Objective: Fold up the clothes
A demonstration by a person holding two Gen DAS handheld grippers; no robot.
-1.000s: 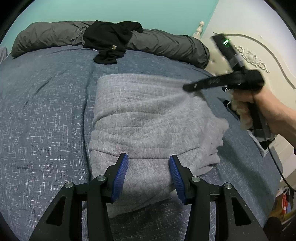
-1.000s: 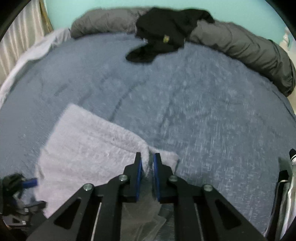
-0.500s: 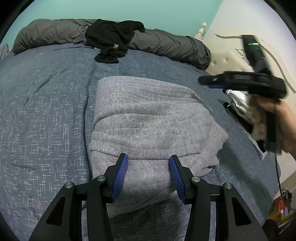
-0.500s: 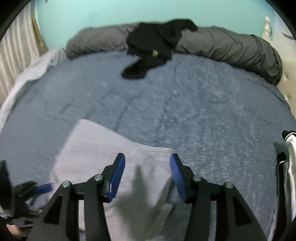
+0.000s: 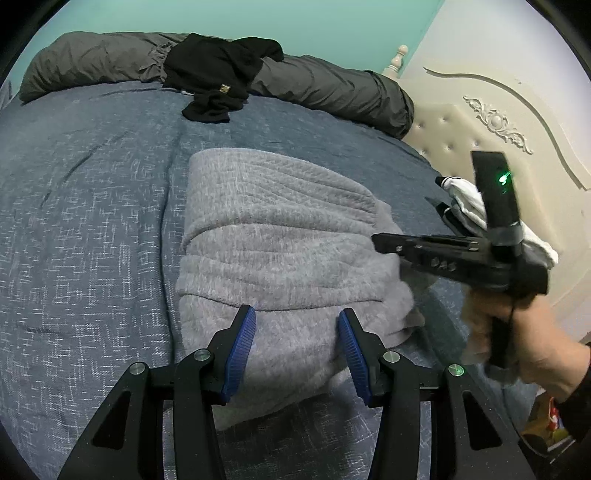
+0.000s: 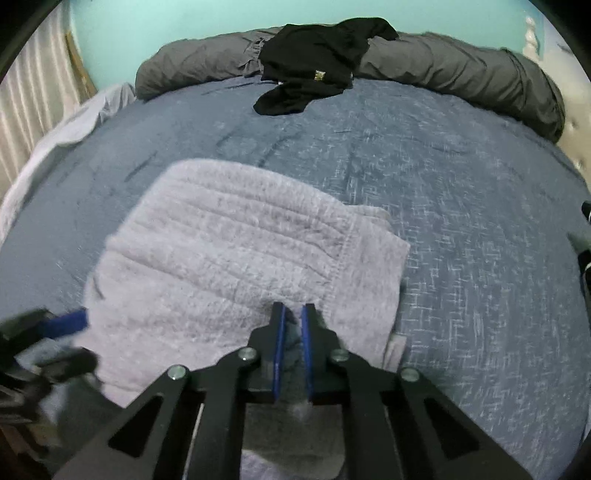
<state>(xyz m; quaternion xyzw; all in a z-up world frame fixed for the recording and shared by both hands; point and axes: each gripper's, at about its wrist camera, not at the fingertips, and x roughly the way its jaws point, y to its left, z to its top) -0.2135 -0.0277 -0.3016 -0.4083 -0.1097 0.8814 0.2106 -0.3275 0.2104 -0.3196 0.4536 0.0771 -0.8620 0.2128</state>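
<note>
garment: grey knitted garment [image 5: 280, 251], folded into a rough rectangle with ribbed ridges running across it, lies flat near the middle of the bed [image 5: 85, 206]; in the right wrist view its hemmed right edge shows a second layer sticking out beneath.
bed cover: blue-grey woven spread, lightly creased, under the garment on all sides.
left tongs: left tongs [image 5: 295, 350] hang over the near edge of the garment with the blue pads standing well apart; the grey cloth shows between them, but the pads do not press on it.
right tongs: right tongs [image 6: 293, 332] sit at the near right part of the garment, jaws have just been closing and are now drawn almost together with only a thin slit between the blue pads; whether a pinch of cloth is caught in that slit i cannot tell, as the picture is blurred there.
right hand: hand [image 5: 532, 339] grips the handle of the right tongs at the right edge of the left wrist view, a dark sleeve at the wrist; a green light glows on the upright black part above it.
far side: black garment [image 5: 221, 77] heaped on a rolled dark grey duvet [image 5: 340, 88] along the far edge of the bed, well apart from the grey one.
right of bed: cream headboard [image 5: 495, 122] with carved ornament; white-and-black clothing [image 5: 465, 199] lies beside it.
wall: teal wall [image 5: 258, 18] behind the duvet.
</note>
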